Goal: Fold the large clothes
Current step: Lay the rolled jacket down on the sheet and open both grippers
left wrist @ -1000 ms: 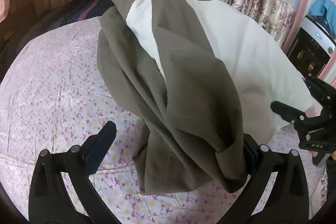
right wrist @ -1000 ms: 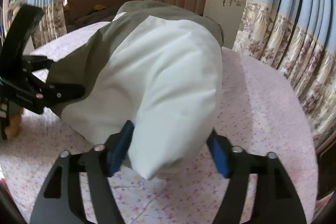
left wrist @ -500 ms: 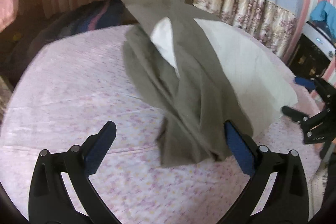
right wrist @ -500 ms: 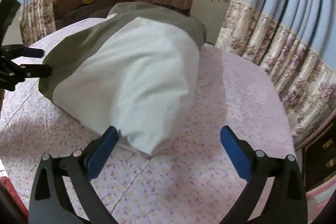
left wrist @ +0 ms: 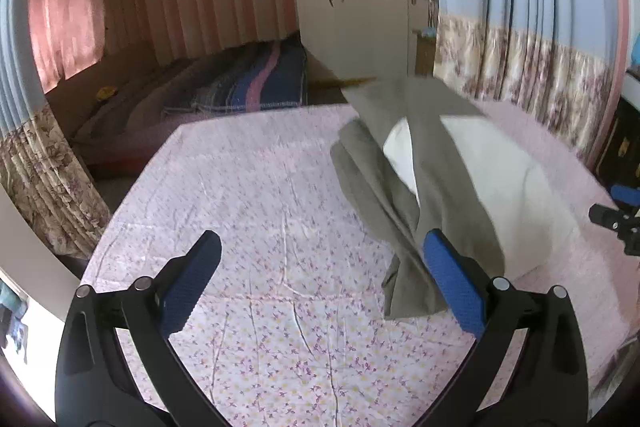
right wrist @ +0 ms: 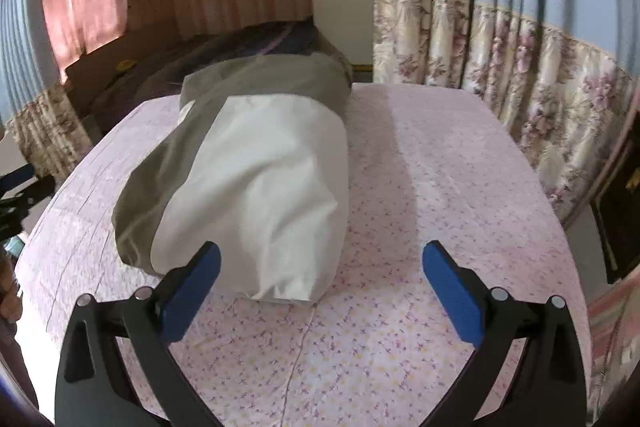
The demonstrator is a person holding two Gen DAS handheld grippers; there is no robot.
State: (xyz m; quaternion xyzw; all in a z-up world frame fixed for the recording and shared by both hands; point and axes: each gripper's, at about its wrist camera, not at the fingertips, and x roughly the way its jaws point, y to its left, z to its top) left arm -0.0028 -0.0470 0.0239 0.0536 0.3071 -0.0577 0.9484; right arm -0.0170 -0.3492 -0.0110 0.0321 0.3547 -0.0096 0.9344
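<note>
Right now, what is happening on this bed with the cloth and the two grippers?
A person is folding a large olive-green garment with white lining on a bed with a pink flowered sheet. The garment lies in a loose bundle, white side up, with no gripper on it. The left gripper and the right gripper are both open and empty, held above the sheet near the garment's close end.
</note>
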